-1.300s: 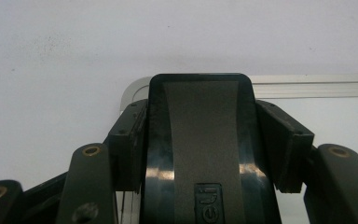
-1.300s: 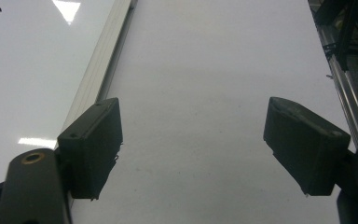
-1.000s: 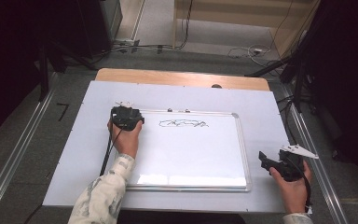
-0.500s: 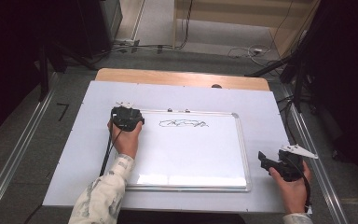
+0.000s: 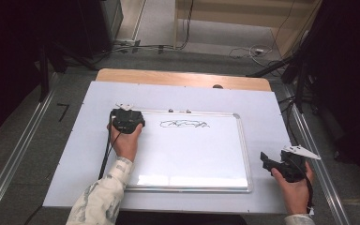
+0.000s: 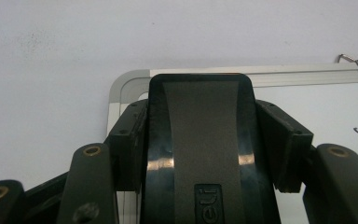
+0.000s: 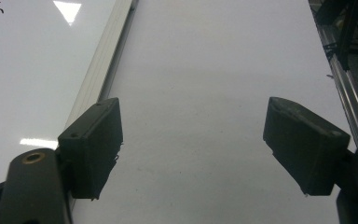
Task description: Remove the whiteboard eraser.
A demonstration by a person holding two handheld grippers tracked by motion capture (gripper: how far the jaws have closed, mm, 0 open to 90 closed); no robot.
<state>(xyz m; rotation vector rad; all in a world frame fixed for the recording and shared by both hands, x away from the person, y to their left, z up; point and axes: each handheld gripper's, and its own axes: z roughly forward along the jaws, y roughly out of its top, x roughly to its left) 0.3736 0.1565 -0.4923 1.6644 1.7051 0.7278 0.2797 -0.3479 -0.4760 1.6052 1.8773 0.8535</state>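
Left gripper (image 5: pixel 125 120): upper left of centre in the high view, at the top left corner of the whiteboard (image 5: pixel 192 159); its jaws are clamped on a black eraser (image 6: pixel 200 149)
Eraser: fills the lower middle of the left gripper view – a black block with a grey felt strip down its face, pressed between both pads, its front end over the board's rounded corner
Right gripper (image 5: pixel 281 165): lower right of the high view, held in a hand just past the board's right edge; jaws spread wide with nothing between them – in the right gripper view bare white table (image 7: pixel 205 93) lies between the two pads
Whiteboard: centre of the high view, lying flat on the white table
Scribble (image 5: pixel 183 124): black marker line near the board's top edge, just right of the left gripper, apart from the eraser
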